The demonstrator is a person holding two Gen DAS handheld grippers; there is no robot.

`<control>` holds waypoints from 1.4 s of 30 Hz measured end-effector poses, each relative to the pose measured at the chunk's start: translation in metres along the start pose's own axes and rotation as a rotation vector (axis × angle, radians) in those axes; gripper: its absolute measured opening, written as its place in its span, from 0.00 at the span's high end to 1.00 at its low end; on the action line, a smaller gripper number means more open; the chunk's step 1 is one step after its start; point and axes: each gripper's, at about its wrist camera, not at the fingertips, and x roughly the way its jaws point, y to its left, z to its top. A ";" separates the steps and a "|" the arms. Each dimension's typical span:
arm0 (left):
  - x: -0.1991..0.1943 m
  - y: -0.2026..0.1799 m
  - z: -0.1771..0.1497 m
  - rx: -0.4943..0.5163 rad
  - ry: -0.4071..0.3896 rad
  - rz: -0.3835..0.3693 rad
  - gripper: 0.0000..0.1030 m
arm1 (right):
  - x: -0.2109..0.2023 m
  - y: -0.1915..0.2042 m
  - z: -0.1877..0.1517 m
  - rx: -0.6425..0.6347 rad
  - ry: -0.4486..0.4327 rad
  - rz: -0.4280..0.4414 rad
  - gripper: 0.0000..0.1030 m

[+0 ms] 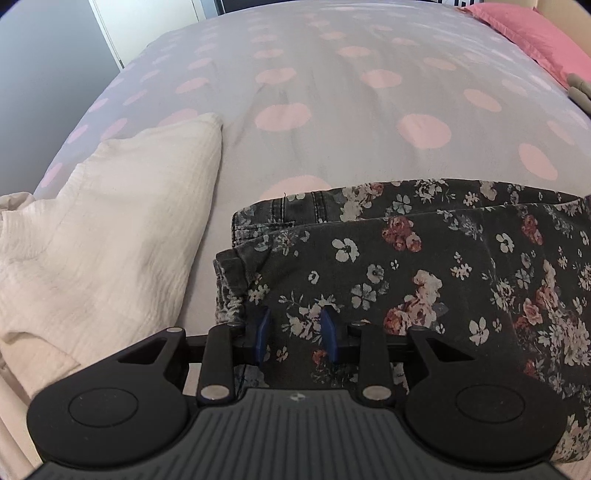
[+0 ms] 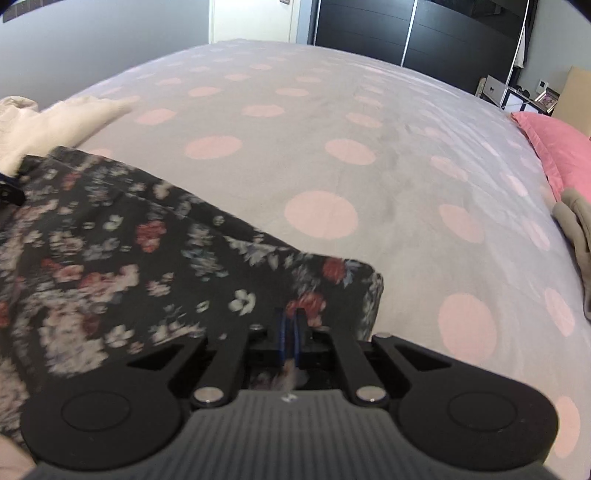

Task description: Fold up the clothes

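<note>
Polka-dot bed (image 2: 332, 122), dark wardrobe (image 2: 406, 29), grey walls (image 2: 92, 40)

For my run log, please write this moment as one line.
left gripper: open, over floral trousers | right gripper: shut on floral trousers | surface: dotted bedcover | beside: cream garment

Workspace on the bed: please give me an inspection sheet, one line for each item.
Surface: grey bedspread with pink dots.
Job's things: dark floral garment, folded over, lying at the near edge.
Clutter: cream cloth to the left; pink pillow and olive cloth far right.
Grippers: left gripper open over the floral garment; right gripper shut on its right corner.
Cables: nothing seen.
Surroundings: dark wardrobe, grey wall.
</note>
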 end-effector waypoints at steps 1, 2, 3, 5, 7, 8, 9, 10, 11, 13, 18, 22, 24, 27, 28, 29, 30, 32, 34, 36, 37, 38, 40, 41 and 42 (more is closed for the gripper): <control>0.001 0.000 0.001 -0.004 0.001 0.001 0.73 | 0.005 -0.006 -0.002 0.022 0.008 -0.009 1.00; 0.002 0.000 0.002 -0.007 0.002 0.001 0.73 | 0.009 -0.013 -0.004 0.046 0.014 -0.016 1.00; 0.002 0.000 0.004 -0.011 0.004 0.002 0.73 | 0.012 -0.021 -0.007 0.069 0.014 -0.004 1.00; 0.004 0.001 0.006 -0.018 0.006 0.004 0.73 | 0.013 -0.027 -0.009 0.064 0.011 -0.064 1.00; 0.006 0.001 0.008 -0.025 0.008 0.005 0.73 | 0.012 -0.039 -0.010 0.094 0.010 -0.097 1.00; 0.007 0.001 0.010 -0.028 0.010 0.006 0.73 | 0.010 -0.048 -0.010 0.133 0.010 -0.093 1.00; 0.007 0.001 0.011 -0.032 0.011 0.006 0.73 | 0.006 -0.056 -0.009 0.178 0.001 -0.054 1.00; 0.008 0.001 0.012 -0.034 0.010 0.008 0.73 | 0.003 -0.065 -0.007 0.224 -0.010 -0.010 1.00; 0.008 -0.001 0.013 -0.028 0.004 0.014 0.73 | -0.001 -0.067 -0.004 0.232 -0.031 0.008 1.00; 0.007 -0.003 0.015 -0.019 -0.006 0.025 0.73 | -0.007 -0.064 0.005 0.227 -0.070 0.042 1.00; 0.011 -0.005 0.020 -0.017 0.010 0.038 0.73 | 0.015 -0.051 0.013 0.185 -0.032 0.061 1.00; 0.010 -0.006 0.021 -0.018 0.014 0.038 0.73 | 0.030 -0.055 0.009 0.190 0.018 0.047 1.00; 0.010 -0.006 0.022 -0.018 0.014 0.039 0.73 | 0.025 -0.053 0.008 0.180 0.027 0.033 1.00; 0.006 -0.007 0.023 -0.021 0.003 0.046 0.73 | 0.010 -0.063 0.005 0.197 0.044 0.010 0.99; 0.003 -0.008 0.023 -0.021 -0.004 0.046 0.73 | 0.000 -0.068 0.000 0.226 0.050 0.031 0.98; -0.001 -0.009 0.024 -0.019 -0.010 0.043 0.73 | -0.010 -0.074 -0.005 0.257 0.057 0.054 0.94; -0.005 -0.012 0.025 -0.019 -0.014 0.039 0.73 | -0.020 -0.077 -0.011 0.280 0.067 0.069 0.94; -0.012 -0.019 0.024 -0.016 -0.018 0.028 0.73 | -0.041 -0.074 -0.022 0.313 0.093 0.106 0.88; -0.021 -0.031 0.022 -0.010 -0.017 0.010 0.73 | -0.060 -0.066 -0.035 0.336 0.110 0.141 0.71; -0.031 -0.048 0.016 0.003 -0.014 -0.026 0.73 | -0.076 -0.057 -0.048 0.367 0.125 0.170 0.64; -0.035 -0.059 0.011 0.007 -0.012 -0.048 0.73 | -0.080 -0.054 -0.055 0.395 0.132 0.191 0.64; -0.039 -0.070 0.007 0.010 -0.008 -0.070 0.73 | -0.085 -0.051 -0.062 0.424 0.139 0.211 0.64; -0.044 -0.095 -0.002 0.016 0.006 -0.121 0.73 | -0.087 -0.047 -0.075 0.485 0.149 0.238 0.64; -0.046 -0.109 -0.006 0.028 0.010 -0.150 0.73 | -0.086 -0.044 -0.079 0.499 0.157 0.246 0.64; -0.048 -0.122 -0.010 0.038 0.013 -0.177 0.73 | -0.084 -0.042 -0.082 0.503 0.163 0.248 0.64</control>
